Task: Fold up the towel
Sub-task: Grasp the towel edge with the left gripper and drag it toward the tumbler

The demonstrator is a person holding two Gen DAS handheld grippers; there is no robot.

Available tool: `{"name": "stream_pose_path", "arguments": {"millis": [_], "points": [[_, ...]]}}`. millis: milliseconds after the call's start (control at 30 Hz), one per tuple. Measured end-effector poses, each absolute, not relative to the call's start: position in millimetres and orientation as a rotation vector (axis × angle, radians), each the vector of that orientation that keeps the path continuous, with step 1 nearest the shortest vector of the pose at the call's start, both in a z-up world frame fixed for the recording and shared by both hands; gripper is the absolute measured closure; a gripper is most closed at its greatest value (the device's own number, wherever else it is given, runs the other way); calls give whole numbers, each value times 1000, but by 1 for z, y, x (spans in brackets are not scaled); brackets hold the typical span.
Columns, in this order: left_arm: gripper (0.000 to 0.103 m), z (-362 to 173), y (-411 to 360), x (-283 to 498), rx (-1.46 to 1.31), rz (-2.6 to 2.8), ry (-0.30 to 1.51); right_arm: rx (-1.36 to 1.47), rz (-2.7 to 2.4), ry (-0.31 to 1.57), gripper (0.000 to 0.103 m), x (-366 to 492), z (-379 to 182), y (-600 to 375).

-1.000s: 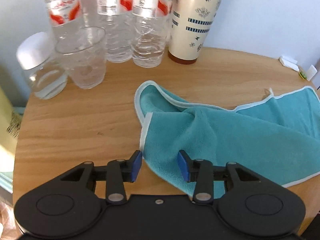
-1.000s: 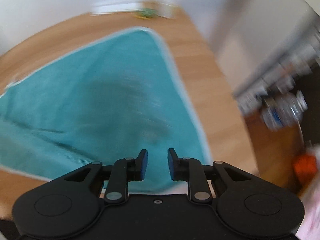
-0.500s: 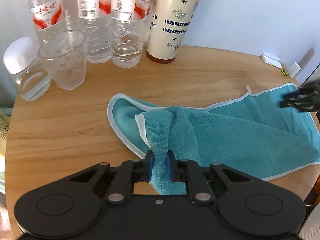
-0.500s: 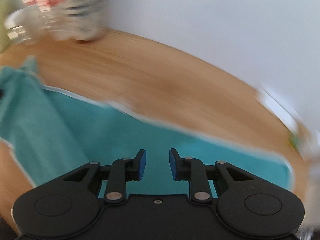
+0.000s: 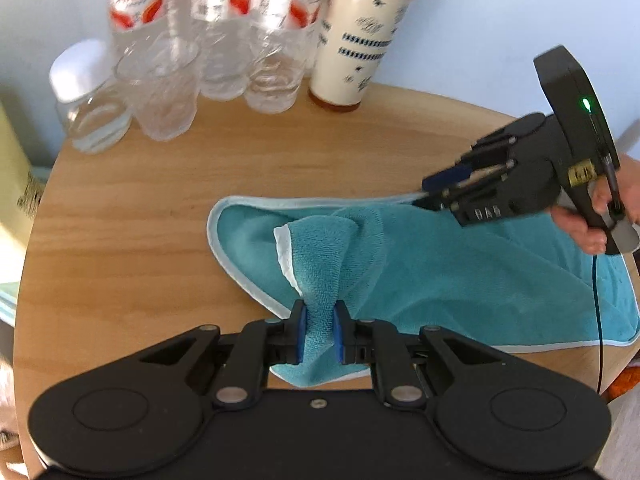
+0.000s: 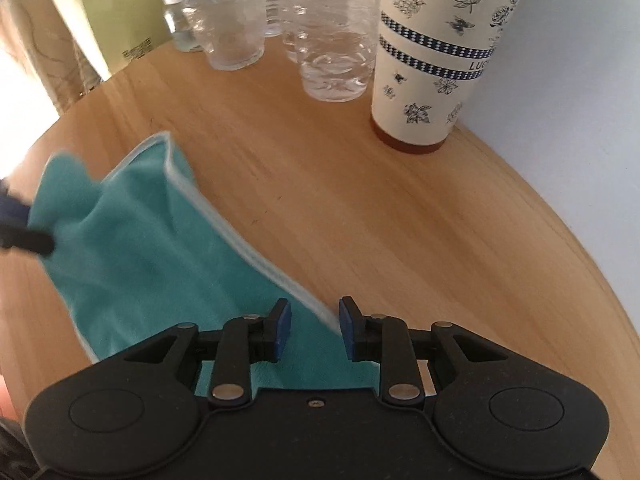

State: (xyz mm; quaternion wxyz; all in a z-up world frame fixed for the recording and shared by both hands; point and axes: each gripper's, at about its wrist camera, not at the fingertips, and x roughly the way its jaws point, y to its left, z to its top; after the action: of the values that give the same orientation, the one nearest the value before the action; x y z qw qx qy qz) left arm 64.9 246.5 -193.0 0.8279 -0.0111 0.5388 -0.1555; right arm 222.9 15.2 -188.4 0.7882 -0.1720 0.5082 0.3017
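I see the round wooden surface [image 5: 120,216] with the teal towel [image 5: 460,272] lying on its near right part, one end bunched and lifted. My left claw [image 5: 319,334] is clamped on that bunched corner, cloth pinched between its blue pads. My right claw [image 6: 315,326] stands open over the towel's white-trimmed far edge, gripping nothing; a hand [image 5: 588,224] holds its handle. At the back stand a patterned tumbler [image 5: 360,40], water bottles [image 5: 224,28], a clear cup [image 5: 164,92] and a white-capped jar [image 5: 88,100], all well apart from the towel.
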Motion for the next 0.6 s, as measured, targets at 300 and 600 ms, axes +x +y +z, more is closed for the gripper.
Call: {"name": "stream_pose_path", "arguments": {"millis": [300,600], "points": [[90,-191,256,60,-95,-278,1208,-535,494,965,67,231,-190,28],[89,-204,258,64,-84,-261,1263,-587,264,913,67,266,-194,11]]}}
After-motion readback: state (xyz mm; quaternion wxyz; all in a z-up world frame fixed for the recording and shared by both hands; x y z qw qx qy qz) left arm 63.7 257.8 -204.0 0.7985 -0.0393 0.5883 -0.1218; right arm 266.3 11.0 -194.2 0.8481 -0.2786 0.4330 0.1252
